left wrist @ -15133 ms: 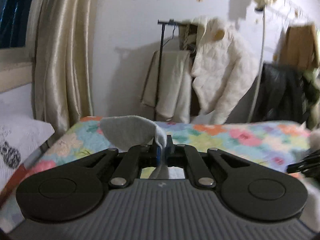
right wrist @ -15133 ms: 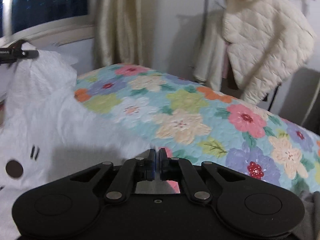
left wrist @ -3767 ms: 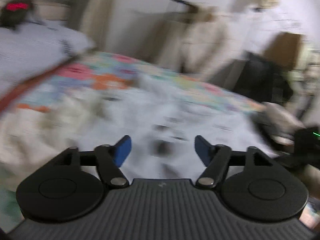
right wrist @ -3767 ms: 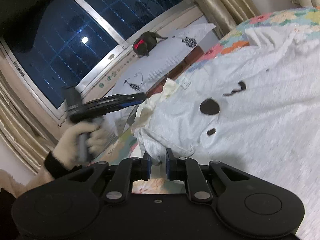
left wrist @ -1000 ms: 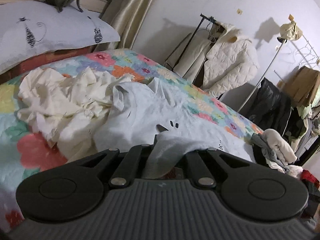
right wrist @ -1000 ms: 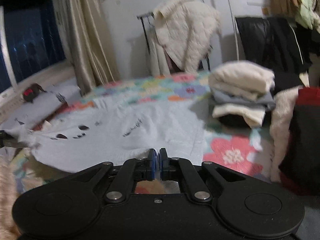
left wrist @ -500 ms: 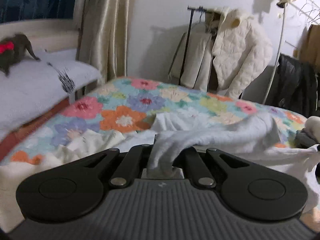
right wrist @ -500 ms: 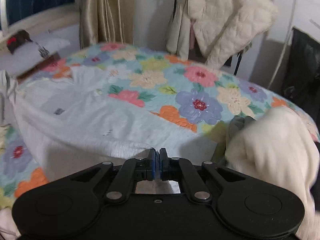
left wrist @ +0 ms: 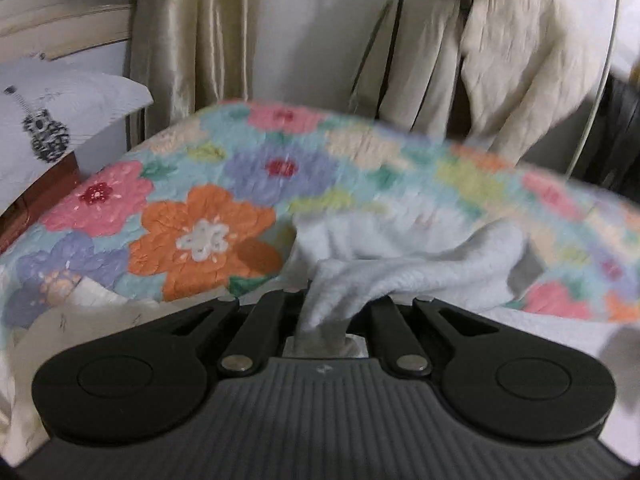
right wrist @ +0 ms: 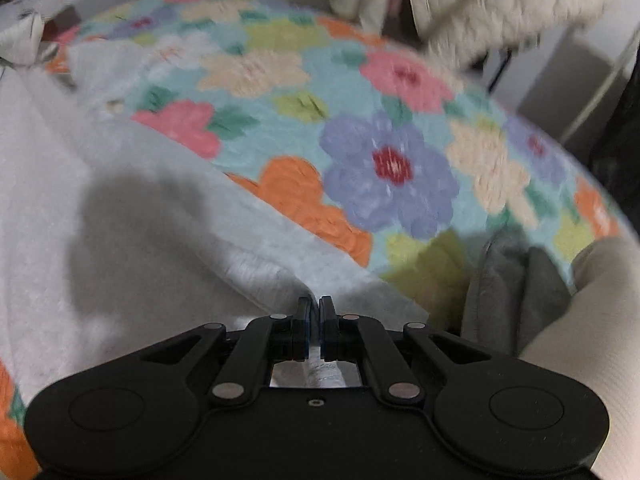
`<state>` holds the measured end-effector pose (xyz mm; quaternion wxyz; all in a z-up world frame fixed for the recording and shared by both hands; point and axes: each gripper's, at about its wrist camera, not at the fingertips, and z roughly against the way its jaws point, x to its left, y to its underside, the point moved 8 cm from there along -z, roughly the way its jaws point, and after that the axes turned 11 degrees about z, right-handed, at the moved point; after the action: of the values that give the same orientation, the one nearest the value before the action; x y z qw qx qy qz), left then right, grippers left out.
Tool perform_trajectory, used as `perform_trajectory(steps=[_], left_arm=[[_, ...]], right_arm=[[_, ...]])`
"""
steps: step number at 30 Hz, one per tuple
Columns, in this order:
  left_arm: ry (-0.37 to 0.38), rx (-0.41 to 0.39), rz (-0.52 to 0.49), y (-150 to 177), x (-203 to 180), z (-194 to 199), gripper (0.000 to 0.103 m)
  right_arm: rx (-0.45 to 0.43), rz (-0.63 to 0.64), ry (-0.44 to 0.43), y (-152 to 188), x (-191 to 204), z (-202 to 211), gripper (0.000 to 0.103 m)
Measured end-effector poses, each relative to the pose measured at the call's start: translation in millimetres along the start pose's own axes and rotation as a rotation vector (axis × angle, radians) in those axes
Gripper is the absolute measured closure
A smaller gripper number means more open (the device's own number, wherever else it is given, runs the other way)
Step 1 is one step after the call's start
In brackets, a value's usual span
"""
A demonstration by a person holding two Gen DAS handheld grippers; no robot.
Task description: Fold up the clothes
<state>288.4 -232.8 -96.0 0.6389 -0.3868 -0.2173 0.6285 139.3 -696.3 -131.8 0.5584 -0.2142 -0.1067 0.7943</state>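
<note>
A pale grey sweatshirt (right wrist: pixel 132 216) lies spread on the flowered quilt (right wrist: pixel 360 136). My right gripper (right wrist: pixel 315 308) is shut on its near edge, low over the bed. In the left wrist view my left gripper (left wrist: pixel 328 304) is shut on a bunched corner of the same pale grey sweatshirt (left wrist: pixel 420 260), which drapes over its fingers and hides the tips. The quilt (left wrist: pixel 192 216) lies just beyond.
A folded grey and cream stack (right wrist: pixel 560 292) sits at the right. Cream clothes (left wrist: pixel 64 320) lie at the near left. A pillow (left wrist: pixel 52 120), a curtain (left wrist: pixel 192 40) and a hanging cream jacket (left wrist: pixel 528 52) stand behind the bed.
Both grippers have moved forward and lower over the bed, still holding the sweatshirt. The quilt looks closer in both views.
</note>
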Motion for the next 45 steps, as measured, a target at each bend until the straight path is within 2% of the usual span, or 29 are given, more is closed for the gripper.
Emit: perform_trajectory(steps=[6,8,10,11,13,15,16,17,18,21,23,26,28,29,30,32,37,40,41,42,43,44,45], left_arm=[[0.006,-0.123,-0.088,-3,-19,3,0.099],[-0.018,-0.110,-0.119,-2,-19,-6,0.091],[-0.055,-0.064,-0.125,1,-10,-23,0.080],[-0.066,-0.047,-0.109,3,-3,-28,0.077],[-0.059,-0.054,-0.055,1,8,-26,0.063],[-0.032,-0.071,-0.003,-3,16,-20,0.054],[-0.019,-0.073,0.011,-5,18,-19,0.053],[-0.008,-0.071,0.020,-7,19,-18,0.053],[-0.002,-0.066,0.021,-9,18,-16,0.053],[0.013,-0.079,-0.009,-5,15,8,0.052],[0.023,-0.088,-0.029,1,16,26,0.049],[0.016,-0.087,-0.060,10,26,56,0.045],[0.004,-0.085,-0.074,14,37,72,0.041],[-0.003,-0.086,-0.071,14,44,77,0.041],[-0.011,-0.085,-0.067,14,50,82,0.041],[-0.023,-0.073,-0.055,15,60,86,0.041],[0.012,-0.024,-0.025,42,63,98,0.041],[0.028,-0.005,0.040,76,67,109,0.041],[0.025,0.009,0.082,89,71,111,0.041],[0.029,0.031,0.118,101,75,111,0.041],[0.036,0.054,0.144,112,78,111,0.041],[0.043,0.072,0.152,121,80,111,0.041],[0.045,0.075,0.131,125,81,114,0.041]], right_arm=[[0.069,0.009,0.016,-19,-10,-41,0.099],[0.076,0.023,0.060,-23,-17,-48,0.099],[0.095,0.005,0.080,-23,-25,-55,0.099],[0.106,-0.009,0.086,-23,-28,-58,0.099],[0.108,-0.058,0.114,-23,-34,-57,0.097],[0.049,-0.084,0.119,-27,-35,-46,0.086],[0.017,-0.107,0.123,-28,-36,-37,0.079],[-0.008,-0.138,0.131,-27,-38,-28,0.066],[-0.028,-0.169,0.138,-25,-40,-20,0.061],[-0.052,-0.201,0.113,-17,-32,-6,0.061],[-0.040,-0.139,0.095,-15,-16,-9,0.059],[-0.058,-0.109,0.096,-21,-7,-9,0.048],[-0.074,-0.098,0.099,-26,-3,-9,0.051],[-0.081,-0.092,0.100,-29,-2,-9,0.062],[-0.089,-0.086,0.102,-31,0,-8,0.086],[-0.105,-0.075,0.104,-36,4,-8,0.103],[-0.145,-0.047,0.112,-49,13,-7,0.103],[-0.169,-0.030,0.116,-56,19,-7,0.096],[-0.193,-0.045,0.066,-64,29,-2,0.090],[-0.231,-0.076,-0.025,-75,46,7,0.080],[-0.259,-0.100,-0.113,-86,64,14,0.075],[-0.268,-0.095,-0.190,-98,84,20,0.068],[-0.267,-0.071,-0.260,-111,106,25,0.067]])
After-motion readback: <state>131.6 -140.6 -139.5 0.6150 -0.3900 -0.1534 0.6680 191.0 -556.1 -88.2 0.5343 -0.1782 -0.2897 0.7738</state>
